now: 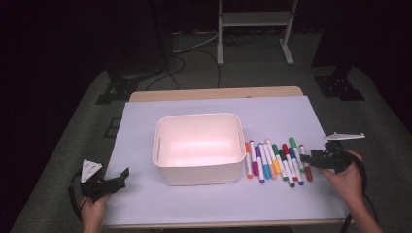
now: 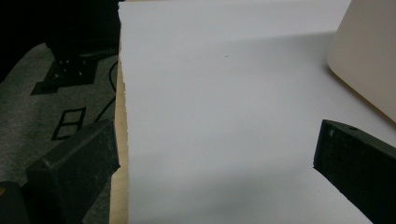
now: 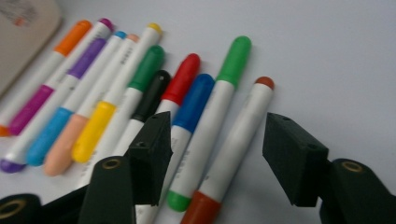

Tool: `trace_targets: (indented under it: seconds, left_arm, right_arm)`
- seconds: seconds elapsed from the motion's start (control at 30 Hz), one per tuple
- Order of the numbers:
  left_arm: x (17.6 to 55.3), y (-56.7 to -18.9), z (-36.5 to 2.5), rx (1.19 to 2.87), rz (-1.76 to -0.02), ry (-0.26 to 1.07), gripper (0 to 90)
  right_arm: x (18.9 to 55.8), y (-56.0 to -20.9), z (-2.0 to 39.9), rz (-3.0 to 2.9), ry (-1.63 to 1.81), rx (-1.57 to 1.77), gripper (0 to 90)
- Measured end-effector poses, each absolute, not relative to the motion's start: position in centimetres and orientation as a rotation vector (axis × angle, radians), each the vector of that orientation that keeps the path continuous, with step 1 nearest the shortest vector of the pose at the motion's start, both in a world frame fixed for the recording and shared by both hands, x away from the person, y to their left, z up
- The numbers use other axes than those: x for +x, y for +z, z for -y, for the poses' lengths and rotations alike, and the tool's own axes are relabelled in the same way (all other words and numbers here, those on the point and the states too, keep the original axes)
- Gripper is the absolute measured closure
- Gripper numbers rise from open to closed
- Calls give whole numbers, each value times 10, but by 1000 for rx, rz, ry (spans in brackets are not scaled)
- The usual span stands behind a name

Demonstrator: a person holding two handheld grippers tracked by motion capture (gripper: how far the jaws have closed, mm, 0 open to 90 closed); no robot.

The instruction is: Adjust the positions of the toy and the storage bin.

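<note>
Brown-capped marker (image 3: 233, 144) lies flat on the white table cover (image 1: 204, 204), last in the row of markers (image 1: 274, 162) right of the white bin (image 1: 199, 148). Its long axis runs toward the far edge. The right gripper (image 3: 215, 154) is open around it, not pressing. The left gripper (image 2: 210, 168) is open on nothing.

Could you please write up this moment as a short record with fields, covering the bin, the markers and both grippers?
surface: white sheet on a table
bin: cream bin, open top, nothing seen inside
markers: row of markers lying right of the bin
left gripper: left gripper low over the sheet left of the bin, jaws open, nothing between them
right gripper: right gripper at the markers' right end, jaws open around the brown-capped marker, not yet pressing
</note>
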State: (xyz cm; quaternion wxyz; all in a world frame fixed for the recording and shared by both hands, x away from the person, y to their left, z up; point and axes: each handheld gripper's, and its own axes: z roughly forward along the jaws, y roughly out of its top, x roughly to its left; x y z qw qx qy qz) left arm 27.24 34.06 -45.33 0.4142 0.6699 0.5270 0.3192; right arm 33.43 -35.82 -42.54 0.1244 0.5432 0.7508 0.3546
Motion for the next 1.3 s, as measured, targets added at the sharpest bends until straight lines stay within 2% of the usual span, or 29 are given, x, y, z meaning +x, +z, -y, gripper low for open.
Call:
trace_targets:
  seconds: [0.17, 0.2, 0.43, 0.67, 0.73, 1.03, 1.2, 1.3]
  left_arm:
    - [271, -453, -341, 1679, -1318, 811, 0]
    - [272, -453, -341, 1679, -1325, 805, 0]
    - [272, -453, -342, 1679, -1323, 801, 0]
    - [272, -453, -342, 1675, -1321, 800, 0]
    - [272, -453, -342, 1672, -1323, 799, 0]
    - [272, -453, -342, 1677, -1322, 801, 0]
    - [272, -453, -342, 1675, -1322, 803, 0]
    - [272, -453, -342, 1677, -1321, 803, 0]
  right_arm:
    - [341, -431, 357, -2187, 946, 1620, 481]
    - [344, -433, 357, -2185, 910, 1641, 522]
    - [347, -439, 355, -2192, 790, 1657, 585]
    - [345, -439, 352, -2170, 722, 1640, 696]
    - [344, -439, 353, -2164, 704, 1634, 752]
    - [342, -433, 361, -2191, 794, 1669, 756]
    - [332, -409, 359, -2247, 943, 1631, 756]
    - [324, -380, 348, -2293, 1032, 1529, 756]
